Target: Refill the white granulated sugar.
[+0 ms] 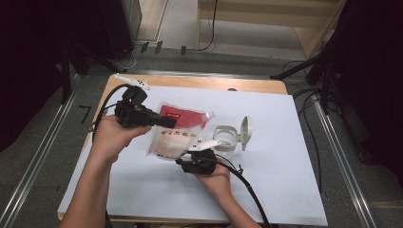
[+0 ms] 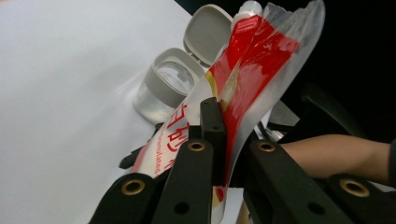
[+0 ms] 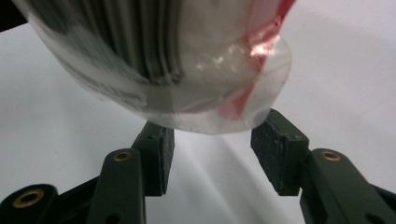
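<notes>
Right now the left gripper [image 1: 167, 122] is clamped hard on the pouch [image 1: 178, 133], jaws pressed together w/ only the thin film between them. In the left gripper view [image 2: 219, 140] the pad bites the red-and-white side of the bag near its upper edge, and the pouch hangs lifted, tilted, its spout corner [image 2: 247, 7] pointing up and away.

The right gripper [image 1: 183, 162] sits lower, at the pouch's bottom corner. In the right gripper view [image 3: 212, 156] its jaws are spread abt halfway; the clear bottom edge of the pouch [image 3: 187, 93] hangs just above the gap and meets the tip of the right-hand pad [image 3: 273, 147]. No squeeze from both sides, so no grip there.

Just beside the pouch, to its right in the high view, stands a small clear jar [image 1: 225, 138] w/ a grey collar; its flip lid [image 1: 245, 130] is open, standing upright. All of it is over the white sheet [image 1: 285, 180] covering the wooden table [image 1: 199, 81].
</notes>
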The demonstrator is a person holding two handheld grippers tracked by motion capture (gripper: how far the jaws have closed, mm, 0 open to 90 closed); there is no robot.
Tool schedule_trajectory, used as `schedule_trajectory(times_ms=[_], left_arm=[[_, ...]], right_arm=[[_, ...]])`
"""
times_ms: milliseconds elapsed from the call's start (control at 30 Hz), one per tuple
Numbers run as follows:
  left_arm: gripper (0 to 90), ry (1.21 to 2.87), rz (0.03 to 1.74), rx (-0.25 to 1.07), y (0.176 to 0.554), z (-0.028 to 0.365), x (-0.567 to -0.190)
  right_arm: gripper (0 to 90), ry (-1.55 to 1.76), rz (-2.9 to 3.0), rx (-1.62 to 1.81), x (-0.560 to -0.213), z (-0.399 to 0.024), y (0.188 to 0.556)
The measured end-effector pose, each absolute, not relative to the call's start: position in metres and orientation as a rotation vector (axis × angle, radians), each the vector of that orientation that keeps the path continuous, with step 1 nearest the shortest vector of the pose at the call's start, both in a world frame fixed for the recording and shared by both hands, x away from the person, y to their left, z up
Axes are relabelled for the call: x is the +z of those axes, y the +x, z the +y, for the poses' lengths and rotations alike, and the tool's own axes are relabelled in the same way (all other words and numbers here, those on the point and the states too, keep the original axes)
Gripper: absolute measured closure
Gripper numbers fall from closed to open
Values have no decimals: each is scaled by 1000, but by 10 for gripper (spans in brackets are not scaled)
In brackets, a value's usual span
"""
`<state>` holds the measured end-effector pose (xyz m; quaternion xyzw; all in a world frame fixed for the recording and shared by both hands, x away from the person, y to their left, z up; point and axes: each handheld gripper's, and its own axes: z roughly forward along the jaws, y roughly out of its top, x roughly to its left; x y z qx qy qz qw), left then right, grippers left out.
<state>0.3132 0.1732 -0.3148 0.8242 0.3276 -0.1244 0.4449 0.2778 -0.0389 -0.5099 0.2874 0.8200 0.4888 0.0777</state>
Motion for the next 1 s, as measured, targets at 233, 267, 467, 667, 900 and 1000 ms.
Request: schedule_trajectory(times_ms=[233, 267, 467, 667, 900, 1000], left_arm=[[900, 2005, 831, -376, 317, 173, -317], [900, 1991, 837, -384, 317, 173, -318], [900, 1915, 879, -442, 322, 180, -323], [893, 1931, 940, -306, 322, 176, -322], [812, 2051, 953, -141, 322, 158, -328], [806, 2084, 931, -155, 323, 152, -332]], right_arm=[[502, 837, 2326, 1485, -516, -38, 272], [504, 831, 2329, 1488, -517, -38, 273], [559, 830, 2311, 1506, -515, -39, 275], [628, 700, 2347, 1464, -512, -35, 264], [682, 707, 2428, 1512, -506, -39, 262], [679, 712, 2454, 1529, -502, -43, 260]])
